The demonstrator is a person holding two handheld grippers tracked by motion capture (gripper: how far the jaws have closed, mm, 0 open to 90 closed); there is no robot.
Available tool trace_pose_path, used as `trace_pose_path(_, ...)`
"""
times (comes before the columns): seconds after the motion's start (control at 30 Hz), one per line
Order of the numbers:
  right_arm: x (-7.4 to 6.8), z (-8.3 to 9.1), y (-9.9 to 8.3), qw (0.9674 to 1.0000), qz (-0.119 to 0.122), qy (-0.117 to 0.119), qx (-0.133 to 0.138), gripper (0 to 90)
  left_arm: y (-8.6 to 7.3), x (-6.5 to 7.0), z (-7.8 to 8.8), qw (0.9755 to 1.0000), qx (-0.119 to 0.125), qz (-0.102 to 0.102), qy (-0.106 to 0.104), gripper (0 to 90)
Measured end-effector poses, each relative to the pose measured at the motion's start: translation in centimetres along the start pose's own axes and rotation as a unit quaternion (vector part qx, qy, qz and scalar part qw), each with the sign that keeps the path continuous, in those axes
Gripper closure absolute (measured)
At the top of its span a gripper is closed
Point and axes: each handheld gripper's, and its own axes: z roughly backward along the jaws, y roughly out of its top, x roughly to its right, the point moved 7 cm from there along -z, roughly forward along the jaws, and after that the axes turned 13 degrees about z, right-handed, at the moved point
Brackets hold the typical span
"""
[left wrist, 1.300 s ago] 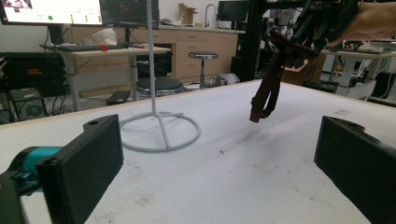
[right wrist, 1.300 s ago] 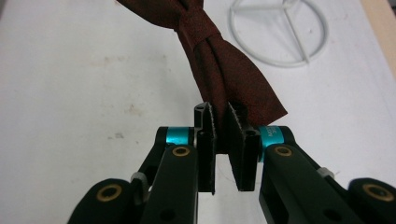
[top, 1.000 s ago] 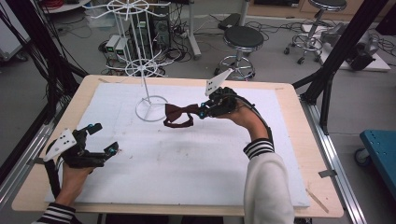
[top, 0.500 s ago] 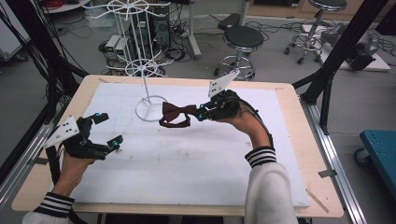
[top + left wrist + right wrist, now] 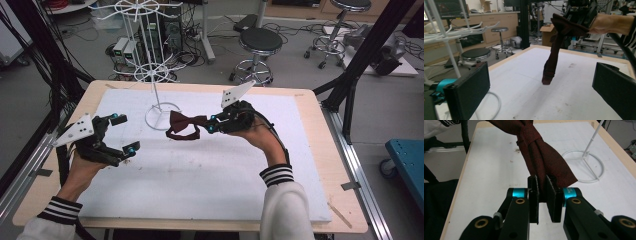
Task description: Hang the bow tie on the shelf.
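Note:
A dark red bow tie point(image 5: 183, 125) hangs above the white mat, pinched at one wing by my right gripper point(image 5: 212, 125), which is shut on it. In the right gripper view the cloth point(image 5: 541, 155) runs up from between the two pads and its knot sits near the top. My left gripper point(image 5: 124, 134) hovers over the mat's left side, jaws wide open with nothing between them. In the left gripper view the bow tie point(image 5: 555, 50) dangles ahead, held by the other hand. A white wire rack point(image 5: 156, 55) stands on its ring base point(image 5: 162, 116) just left of the tie.
The white mat point(image 5: 215, 175) covers a wooden table point(image 5: 320, 150). Black frame posts point(image 5: 365, 55) flank the table. A stool point(image 5: 260, 42) and cabled equipment point(image 5: 125, 50) stand on the floor behind.
The left gripper rose and moved right and forward toward the mat's middle. The right gripper with the bow tie shifted slightly left toward the rack base.

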Motion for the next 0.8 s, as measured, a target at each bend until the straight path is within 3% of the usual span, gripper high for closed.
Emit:
trace_pose_path(0.27,-0.4,-0.5,0.5,0.9999,-0.006,-0.002,0.009,81.8,0.8,0.6,-1.0,0.9998,-0.01,0.002,-0.017,1.7)
trace_pose_path(0.8,-1.1,-2.2,1.2,1.0,-0.004,0.002,-0.003,81.6,1.6,2.3,-4.0,0.9976,-0.045,0.0,-0.052,1.7)
